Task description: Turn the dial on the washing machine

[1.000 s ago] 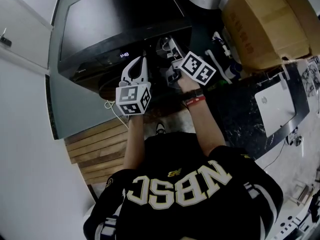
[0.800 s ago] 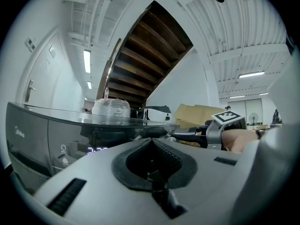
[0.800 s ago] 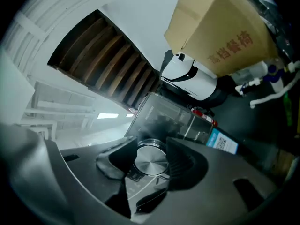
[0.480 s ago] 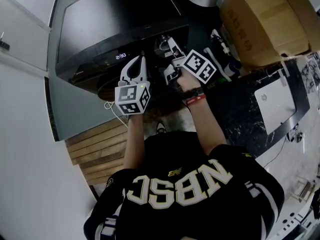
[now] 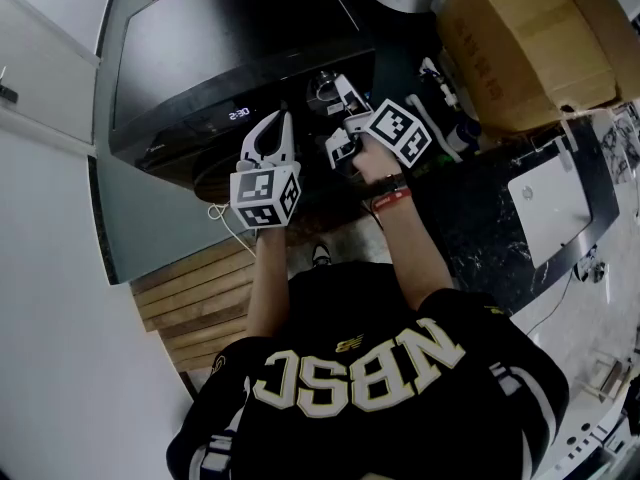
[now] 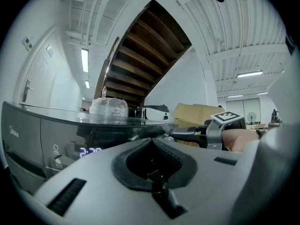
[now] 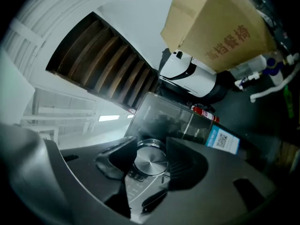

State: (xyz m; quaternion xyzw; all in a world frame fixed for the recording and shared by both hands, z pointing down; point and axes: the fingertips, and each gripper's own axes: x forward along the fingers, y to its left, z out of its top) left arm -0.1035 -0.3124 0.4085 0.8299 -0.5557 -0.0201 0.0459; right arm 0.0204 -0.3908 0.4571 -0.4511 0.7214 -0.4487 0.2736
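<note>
washer point(image 5: 230, 38): badge point(image 6: 14, 134) looks like Midea, display point(image 5: 238, 114) says 2:30 | dial point(image 7: 150, 165): silver, 12 o'clock in head view | right gripper point(image 7: 149, 158): clamped on the dial | left gripper point(image 5: 285, 118): pinched closed, empty, at dial's 8 | box point(image 5: 530, 48): 2 o'clock, red Chinese print | jersey point(image 5: 360, 373): NBSC

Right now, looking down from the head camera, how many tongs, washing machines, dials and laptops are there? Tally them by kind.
Tongs: 2 (left tongs, right tongs)
Washing machine: 1
Dial: 1
White laptop: 1
Total: 5
</note>
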